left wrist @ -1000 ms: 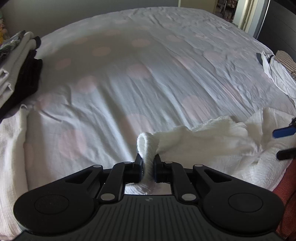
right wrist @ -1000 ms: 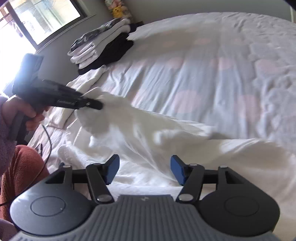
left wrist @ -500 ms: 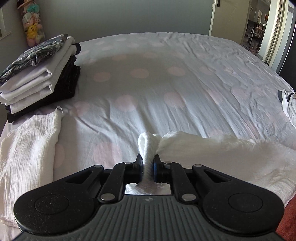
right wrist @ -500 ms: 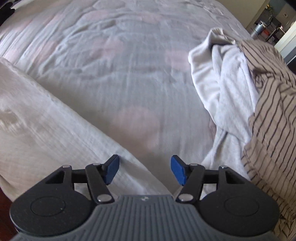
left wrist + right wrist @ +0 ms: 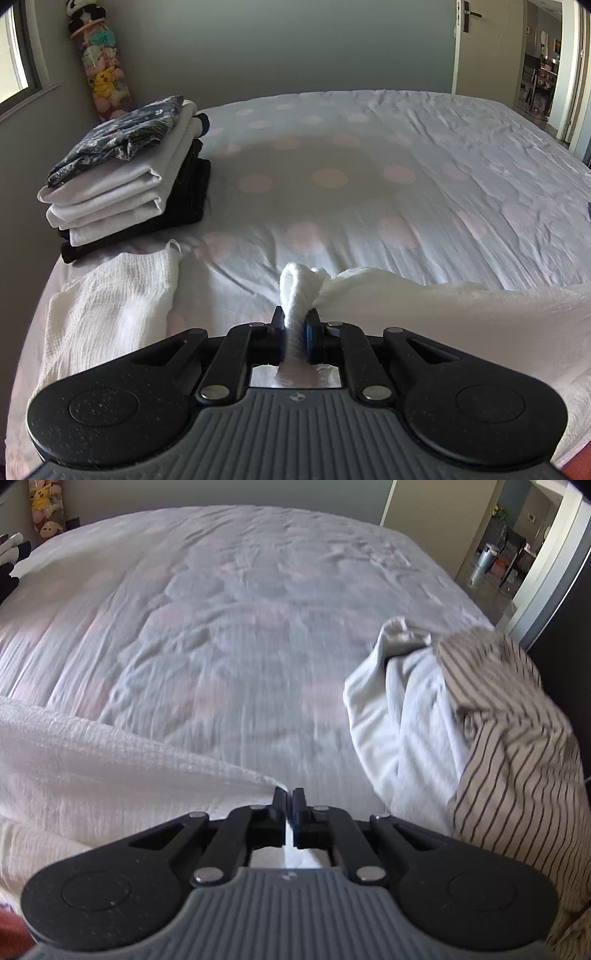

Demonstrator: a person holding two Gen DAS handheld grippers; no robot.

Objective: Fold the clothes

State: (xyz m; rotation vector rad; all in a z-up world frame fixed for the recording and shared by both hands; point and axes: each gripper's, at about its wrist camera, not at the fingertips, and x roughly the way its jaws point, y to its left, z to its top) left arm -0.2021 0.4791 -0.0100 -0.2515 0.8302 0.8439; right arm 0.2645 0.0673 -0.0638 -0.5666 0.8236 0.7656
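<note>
Between the two grippers, along the near edge of the bed (image 5: 369, 192), a white crinkled garment (image 5: 461, 306) is stretched out. At its left end the left gripper (image 5: 295, 325) has its jaws clamped on a bunched roll of the cloth that sticks up past them. At its right end the right gripper (image 5: 289, 805) has its jaws nearly together, pinching a thin corner of the same white garment (image 5: 110, 760). Left of the left gripper a second white crinkled piece (image 5: 110, 306) lies flat on the polka-dot sheet. Beyond it, at the far left, sits a stack of folded clothes (image 5: 125, 177). On the right side of the bed lie a crumpled pale garment (image 5: 402, 709) and, touching it, a striped garment (image 5: 517, 746)
</note>
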